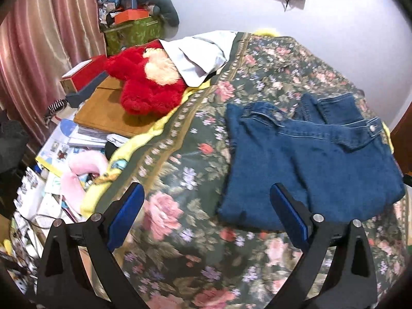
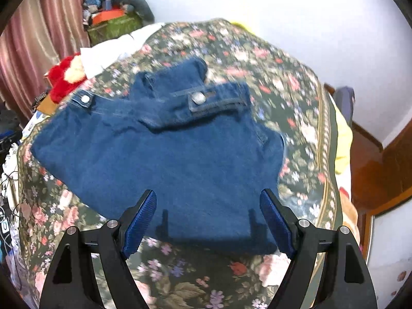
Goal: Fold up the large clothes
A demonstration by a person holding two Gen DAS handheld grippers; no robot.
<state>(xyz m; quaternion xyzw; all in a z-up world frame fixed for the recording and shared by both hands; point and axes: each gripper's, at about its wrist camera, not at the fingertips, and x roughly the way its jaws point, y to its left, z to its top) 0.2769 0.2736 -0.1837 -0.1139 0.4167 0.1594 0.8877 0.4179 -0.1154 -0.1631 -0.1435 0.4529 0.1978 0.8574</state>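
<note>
I am holding the left tool [image 1: 207, 193] low over the bed's green floral bedspread [image 1: 180, 159], angled forward, its blue-padded fingers [image 1: 126, 213] standing wide apart and gripping nothing. Its right-hand finger is sitting just above the near left corner of the folded blue denim garment [image 1: 309, 159], though I cannot tell whether it is touching the cloth.

I am keeping the right tool [image 2: 208, 200] over the near edge of the same denim garment [image 2: 159, 154], pointing toward the head of the bed. Its fingers [image 2: 140, 219] are also spread wide, with nothing between them, and their shadows are falling on the denim.

The garment is lying folded toward the right side of the bed, with two metal snap buttons [image 2: 198, 99] showing on its far flaps. I am reading no writing on it; the buttons are too blurred.

A red plush toy [image 1: 146, 87] is resting at the bed's left edge, beside a pale grey pillow [image 1: 203, 54].
</note>
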